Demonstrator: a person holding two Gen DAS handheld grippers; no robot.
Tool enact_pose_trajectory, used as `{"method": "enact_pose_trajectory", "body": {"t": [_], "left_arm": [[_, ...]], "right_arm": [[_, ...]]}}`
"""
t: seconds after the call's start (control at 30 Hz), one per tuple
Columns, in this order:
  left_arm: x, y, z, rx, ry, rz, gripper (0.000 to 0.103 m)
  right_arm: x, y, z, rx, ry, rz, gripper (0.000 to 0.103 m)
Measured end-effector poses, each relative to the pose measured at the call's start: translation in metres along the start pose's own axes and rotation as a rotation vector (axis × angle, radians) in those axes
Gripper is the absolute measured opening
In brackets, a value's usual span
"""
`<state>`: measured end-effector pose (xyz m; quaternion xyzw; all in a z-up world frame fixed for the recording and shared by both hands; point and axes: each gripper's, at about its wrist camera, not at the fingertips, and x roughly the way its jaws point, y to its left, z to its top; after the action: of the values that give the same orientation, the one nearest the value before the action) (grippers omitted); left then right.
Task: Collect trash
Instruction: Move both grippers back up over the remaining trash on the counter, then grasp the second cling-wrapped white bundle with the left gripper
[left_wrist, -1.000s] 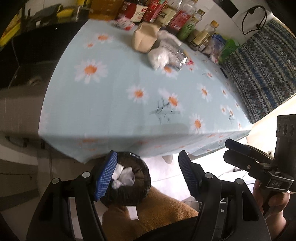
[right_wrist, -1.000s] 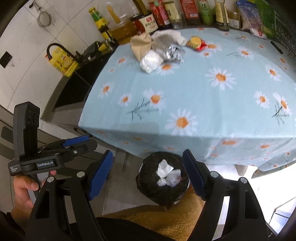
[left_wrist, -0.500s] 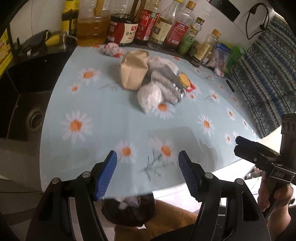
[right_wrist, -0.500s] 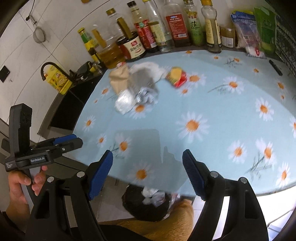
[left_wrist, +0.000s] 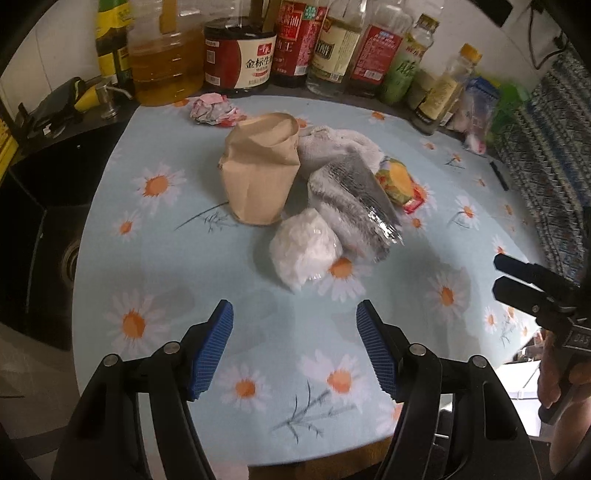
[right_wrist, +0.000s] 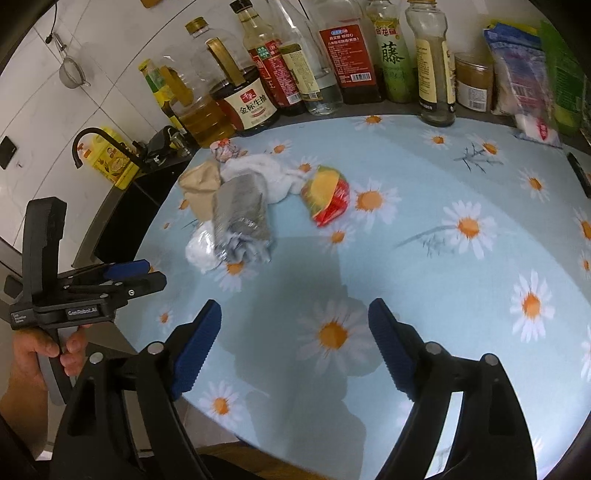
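On daisy tablecloth (left_wrist: 155, 258), crumpled trash (left_wrist: 306, 192) lies heaped together.

Home kitchen. A row of condiment bottles (right_wrist: 332, 62) w/ printed labels, incl. soy sauce (left_wrist: 240, 55) and a big jug of cooking oil (left_wrist: 166, 62), stood along a white-tiled wall (right_wrist: 33, 92). A black faucet (right_wrist: 92, 142) and dark sink (left_wrist: 44, 229) were just beside the surface, which had a daisy-print cloth (right_wrist: 406, 277) over it. A small strainer (right_wrist: 72, 75) hung on the tiles.
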<state>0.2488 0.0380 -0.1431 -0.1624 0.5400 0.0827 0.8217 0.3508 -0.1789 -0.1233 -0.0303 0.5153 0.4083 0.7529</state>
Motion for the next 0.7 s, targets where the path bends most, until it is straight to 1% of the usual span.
{"method": "enact_pose_trajectory", "body": {"t": [0.07, 0.13, 0.17, 0.23, 0.4, 0.63, 0.7], "left_arm": [[0.008, 0.0, 0.007, -0.026, 0.022, 0.007, 0.077], [0.011, -0.003, 0.012, -0.031, 0.009, 0.011, 0.077], [0.014, -0.004, 0.014, -0.028, 0.007, 0.028, 0.077], [0.023, -0.004, 0.019, -0.044, 0.026, 0.033, 0.077], [0.039, -0.003, 0.031, -0.053, 0.031, 0.065, 0.077], [0.056, -0.006, 0.043, -0.063, 0.031, 0.068, 0.075], [0.059, -0.006, 0.042, -0.065, 0.033, 0.071, 0.067]], "right_arm": [[0.005, -0.005, 0.008, -0.011, 0.005, 0.002, 0.081], [0.01, -0.011, 0.017, -0.025, 0.01, 0.007, 0.081], [0.014, -0.014, 0.022, -0.03, 0.019, 0.008, 0.081], [0.019, -0.017, 0.03, -0.044, 0.03, 0.01, 0.081], [0.03, -0.022, 0.049, -0.077, 0.04, 0.013, 0.081], [0.043, -0.027, 0.068, -0.112, 0.065, 0.02, 0.081], [0.047, -0.027, 0.073, -0.121, 0.07, 0.021, 0.081]]}}
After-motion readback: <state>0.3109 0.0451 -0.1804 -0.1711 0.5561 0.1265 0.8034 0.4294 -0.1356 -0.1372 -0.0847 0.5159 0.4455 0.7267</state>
